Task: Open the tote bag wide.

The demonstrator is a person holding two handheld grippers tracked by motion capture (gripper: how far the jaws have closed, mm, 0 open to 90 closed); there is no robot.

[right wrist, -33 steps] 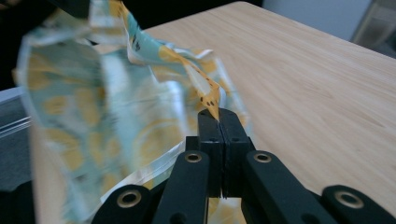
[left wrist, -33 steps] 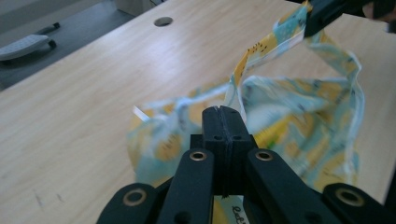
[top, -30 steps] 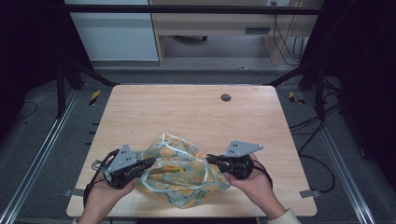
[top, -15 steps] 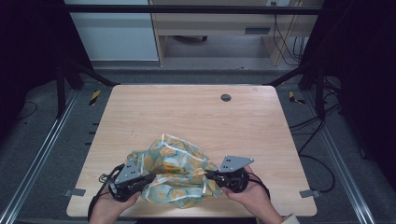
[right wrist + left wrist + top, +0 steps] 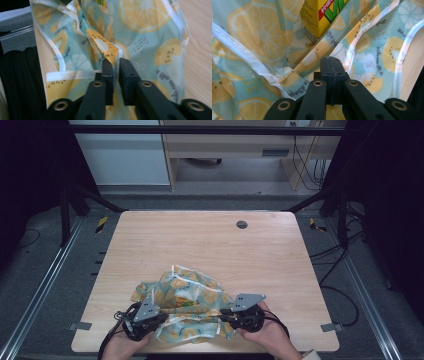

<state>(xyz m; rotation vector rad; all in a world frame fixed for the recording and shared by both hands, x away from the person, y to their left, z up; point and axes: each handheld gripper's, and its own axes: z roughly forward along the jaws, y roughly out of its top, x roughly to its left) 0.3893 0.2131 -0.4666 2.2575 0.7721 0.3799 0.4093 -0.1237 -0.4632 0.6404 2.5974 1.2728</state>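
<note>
I'm seeing the pale wooden table [image 5: 200, 245] sitting among dark frames, left gripper [image 5: 331, 65] pinching the fruit-print bag [image 5: 187, 292], right gripper [image 5: 114, 65] having just been opening, bag fabric in its gap.

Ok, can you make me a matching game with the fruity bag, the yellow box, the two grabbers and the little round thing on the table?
Things:
1. fruit-print bag
2. yellow carton
3. left gripper
4. right gripper
5. round dark cap

Descriptions:
A. jaws a little apart
B. far side of the table
C. inside the bag
D. lying near the table's front edge
E. jaws pressed together

Pairs: 1-D, 2-C, 3-E, 4-A, 5-B
</note>
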